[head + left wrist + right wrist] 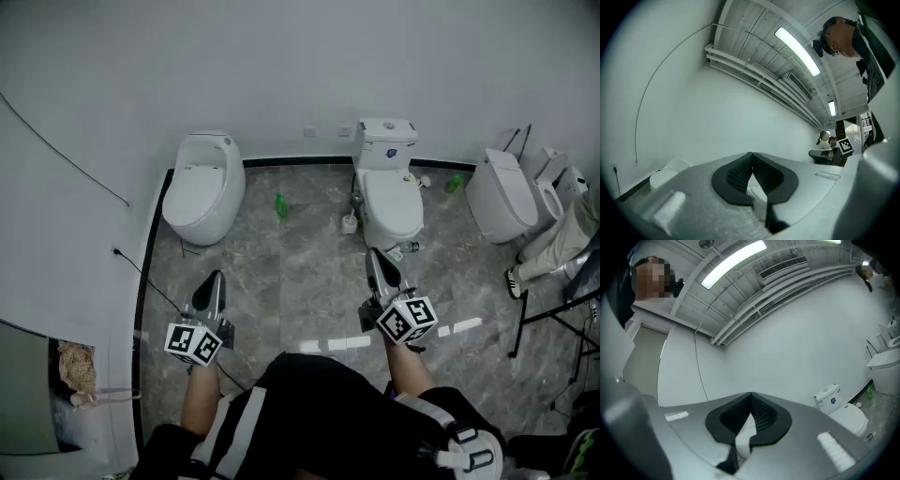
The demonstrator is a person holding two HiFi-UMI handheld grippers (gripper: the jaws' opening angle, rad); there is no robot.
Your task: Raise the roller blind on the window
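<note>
Both tools idle. Left gripper (214, 281) and right gripper (375, 258) have their jaws pressed together on nothing, and each gripper view shows the ribbed pads meeting with only wall behind. Both are held roughly level, noses aimed at the far wall.

The far side is a row of three toilets (202, 187) on the stone floor (281, 272), with a small green bottle (280, 205) between the left and middle ones. No window there.

I can't positively pick out the roller blind in any view. Best candidate is the grey-green panel (21, 375) set into the left wall (66, 216), at the near left corner (the right gripper view shows a similar flat beige sheet at its far left edge). No pull cord or chain visible. The thin line running along the left wall looks like a cable (66, 155), not a blind cord.

Key relation, if that panel is it: it sits left of and nearer than both grippers, off to the side of where they're pointing. The left gripper is clearly closer. My guess is a turn to the left has to come before any reach. Can't tell the panel's long axis from here.
</note>
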